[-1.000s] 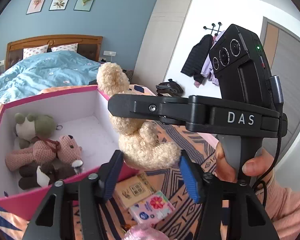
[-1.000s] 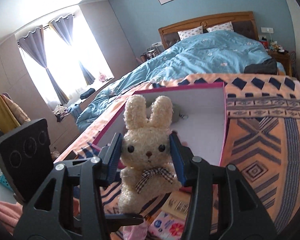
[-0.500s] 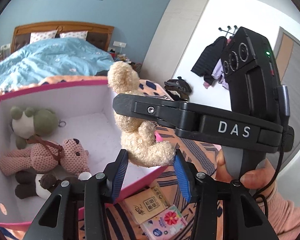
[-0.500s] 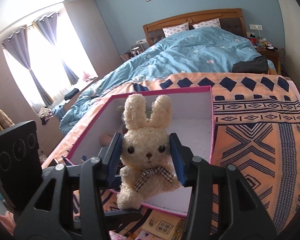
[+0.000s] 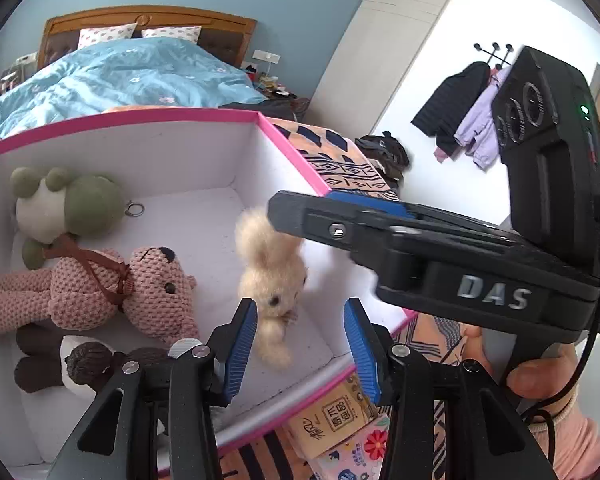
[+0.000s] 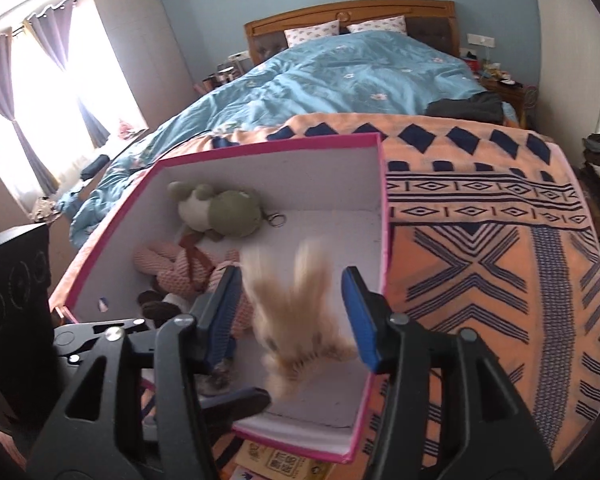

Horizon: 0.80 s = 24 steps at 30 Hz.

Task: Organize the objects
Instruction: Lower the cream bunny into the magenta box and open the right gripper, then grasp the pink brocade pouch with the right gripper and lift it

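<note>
**Letting the rabbit settle into the box**

Our right gripper (image 6: pixel 292 316) stands with its jaws spread apart and grasps nothing; the cream fluffy plush rabbit (image 6: pixel 296 320) is between them but free, blurred, head down, and we judge it is dropping into the pink-rimmed white cardboard box (image 6: pixel 382 208) just below. Our left gripper (image 5: pixel 300 344) is also released and empty, with its blue pads (image 5: pixel 240 344) on both sides of the rabbit (image 5: pixel 272 280) but apart from it.

In the left wrist view the rabbit is just ahead of the left gripper, inside the box (image 5: pixel 292 152), near its right wall. To the left of it lie the pink knitted bear (image 5: pixel 100 292), the green and white plush frog (image 5: pixel 60 204) further ahead, and a dark brown plush toy (image 5: pixel 80 364) nearest to us.

To do this step well, we should keep both grippers wide and quiet above the box (a jaw that closes now could catch an ear). Then we lift straight away from the rim. The small packets (image 5: pixel 340 420) under the left gripper, outside the box, are probably the next things; they look thin and flat, so a low grasp at the edge will be needed.
</note>
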{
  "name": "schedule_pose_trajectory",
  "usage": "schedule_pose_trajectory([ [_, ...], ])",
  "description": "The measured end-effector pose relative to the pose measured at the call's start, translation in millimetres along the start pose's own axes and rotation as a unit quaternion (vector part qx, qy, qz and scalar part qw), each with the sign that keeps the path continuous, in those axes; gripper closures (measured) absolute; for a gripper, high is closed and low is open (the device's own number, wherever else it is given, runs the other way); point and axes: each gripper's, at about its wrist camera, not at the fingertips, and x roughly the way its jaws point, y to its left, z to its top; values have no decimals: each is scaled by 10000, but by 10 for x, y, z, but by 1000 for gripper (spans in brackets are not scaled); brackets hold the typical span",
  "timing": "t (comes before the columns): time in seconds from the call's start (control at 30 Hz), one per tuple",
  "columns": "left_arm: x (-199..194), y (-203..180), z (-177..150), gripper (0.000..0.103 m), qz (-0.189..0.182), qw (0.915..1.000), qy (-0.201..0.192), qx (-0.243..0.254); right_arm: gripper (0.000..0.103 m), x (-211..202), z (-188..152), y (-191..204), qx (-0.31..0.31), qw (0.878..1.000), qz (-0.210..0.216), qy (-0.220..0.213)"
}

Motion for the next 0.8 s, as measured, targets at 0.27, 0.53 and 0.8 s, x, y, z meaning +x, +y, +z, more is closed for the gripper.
schedule_pose_trajectory([
  [0.27,-199,71,-67,40,106,9991,-407,-62,40,-190,-85,12,-19,9995,276,-166],
  [0.53,-591,-23,-210,29,110,9954,-927,193,37,-480,-230,25,-63,9971,660,-364],
  [0.8,-978,-288,-477,28,6,9900,-1178,778,37,-848,-572,77,-196,9895,1359,-439],
])
